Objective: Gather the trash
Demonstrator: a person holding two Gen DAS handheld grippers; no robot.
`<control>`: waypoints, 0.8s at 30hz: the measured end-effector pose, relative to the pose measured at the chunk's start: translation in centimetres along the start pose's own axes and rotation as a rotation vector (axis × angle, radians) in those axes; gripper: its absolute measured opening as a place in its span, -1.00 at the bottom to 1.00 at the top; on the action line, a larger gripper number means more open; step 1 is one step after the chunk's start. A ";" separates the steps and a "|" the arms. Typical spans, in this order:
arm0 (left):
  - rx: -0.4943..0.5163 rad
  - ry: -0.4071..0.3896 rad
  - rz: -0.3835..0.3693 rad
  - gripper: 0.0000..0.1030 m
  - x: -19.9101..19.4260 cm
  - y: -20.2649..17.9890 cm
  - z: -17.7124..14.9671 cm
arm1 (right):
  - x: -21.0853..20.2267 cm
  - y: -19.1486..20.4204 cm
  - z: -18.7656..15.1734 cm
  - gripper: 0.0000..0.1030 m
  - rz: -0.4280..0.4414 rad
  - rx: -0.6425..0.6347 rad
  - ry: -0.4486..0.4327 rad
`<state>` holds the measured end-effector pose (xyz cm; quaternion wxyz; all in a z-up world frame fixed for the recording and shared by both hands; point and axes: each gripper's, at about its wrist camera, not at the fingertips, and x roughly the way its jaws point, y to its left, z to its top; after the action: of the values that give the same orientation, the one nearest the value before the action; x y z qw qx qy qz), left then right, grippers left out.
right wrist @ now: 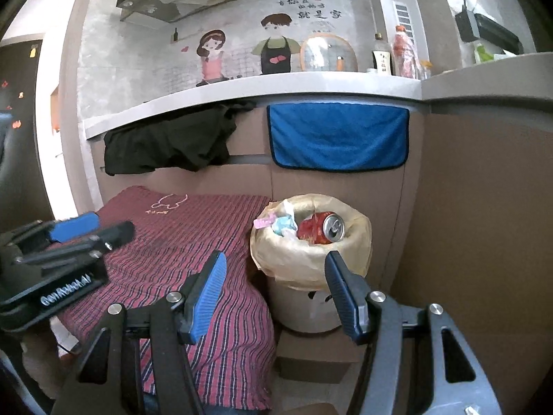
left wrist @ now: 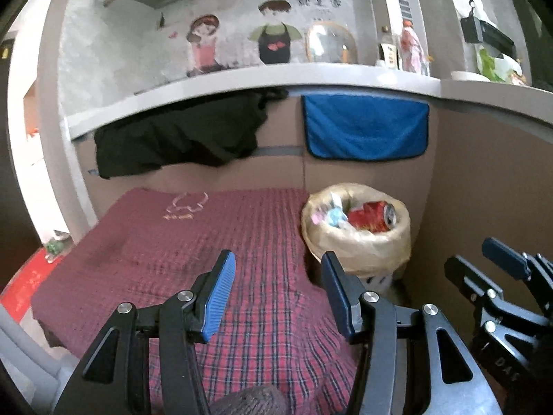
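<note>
Can point(right wrist: 321, 230) in bin point(right wrist: 307, 297) looks light, thin, slick; liner point(right wrist: 273, 256) soft, so I'd pinch its rim. Left gripper point(left wrist: 276, 290) and right gripper point(right wrist: 276, 288) both gape, empty.

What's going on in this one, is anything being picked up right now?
Nothing is held. The left hand-held gripper and the right hand-held gripper both stand open and empty above the red plaid cloth. Beside the cloth, the lined trash bin already holds a red soda can and some crumpled wrappers. No loose trash shows on the cloth.
</note>
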<state>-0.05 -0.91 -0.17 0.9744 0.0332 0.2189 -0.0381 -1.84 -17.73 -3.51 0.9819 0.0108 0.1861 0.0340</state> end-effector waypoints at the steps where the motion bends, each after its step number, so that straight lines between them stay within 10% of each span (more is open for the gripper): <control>1: -0.003 -0.006 0.000 0.02 -0.2 0.1 0.1 | 0.0 0.0 -0.1 0.09 -0.001 0.002 0.000; 24: -0.011 -0.032 -0.013 0.02 -1.0 0.8 0.6 | -0.8 1.1 0.2 0.09 -0.013 -0.018 -0.025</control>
<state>-0.62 -0.08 0.81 0.9777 0.0258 0.2035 -0.0438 -2.57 -16.69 -3.01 0.9844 0.0012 0.1735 0.0291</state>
